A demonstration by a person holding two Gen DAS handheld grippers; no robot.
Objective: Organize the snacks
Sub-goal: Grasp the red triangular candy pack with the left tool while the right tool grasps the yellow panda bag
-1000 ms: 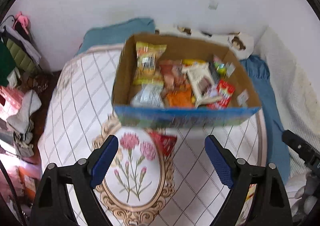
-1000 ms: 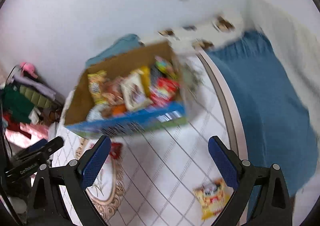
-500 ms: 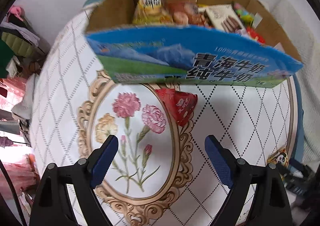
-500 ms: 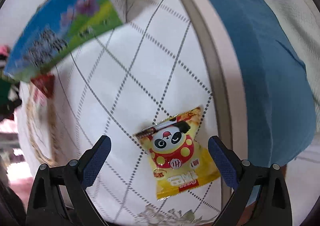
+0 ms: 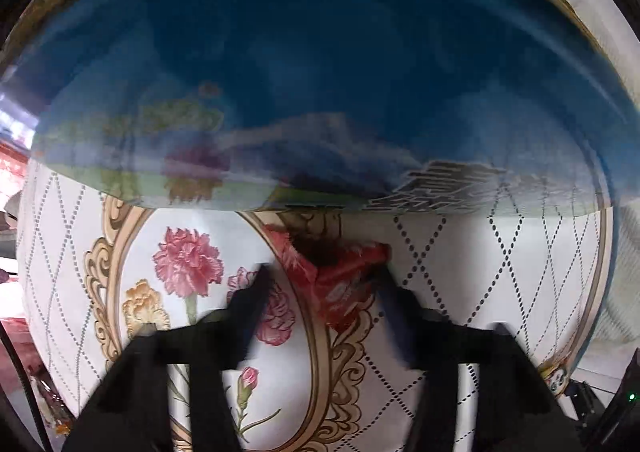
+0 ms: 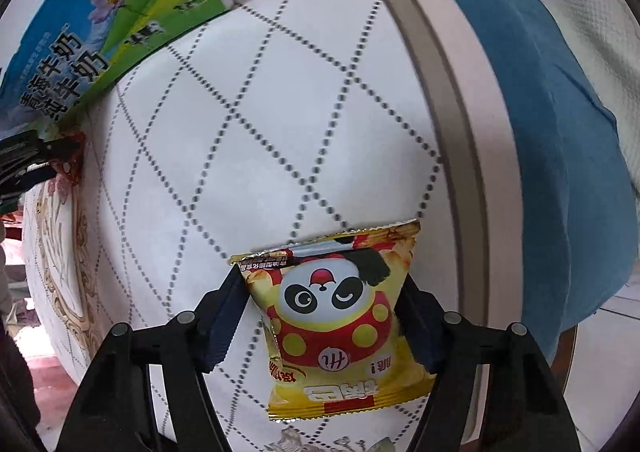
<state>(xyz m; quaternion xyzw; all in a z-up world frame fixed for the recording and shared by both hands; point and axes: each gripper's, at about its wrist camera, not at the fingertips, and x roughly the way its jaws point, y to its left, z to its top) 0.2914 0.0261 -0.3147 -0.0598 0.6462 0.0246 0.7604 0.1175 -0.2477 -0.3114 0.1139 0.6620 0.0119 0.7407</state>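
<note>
Right wrist: quilted mat (image 6: 280, 100) | right claw (image 6: 324, 304) grips panda packet (image 6: 336, 328) | left claw (image 5: 320, 284) pinching red packet (image 5: 340, 284)

Both grippers black; right gripper (image 6: 322, 288): dark blue ribbed pads (image 6: 224, 318), round silver screws

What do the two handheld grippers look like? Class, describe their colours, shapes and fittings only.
Both share one design. The right gripper has matte black, angular, open-framed fingers with round silver rivets at the joints and ribbed dark navy pads on the inner faces. The left gripper shows the same black frame, but motion blur hides its rivets and pad colour. No cables, sleeves or hands appear on either.
</note>
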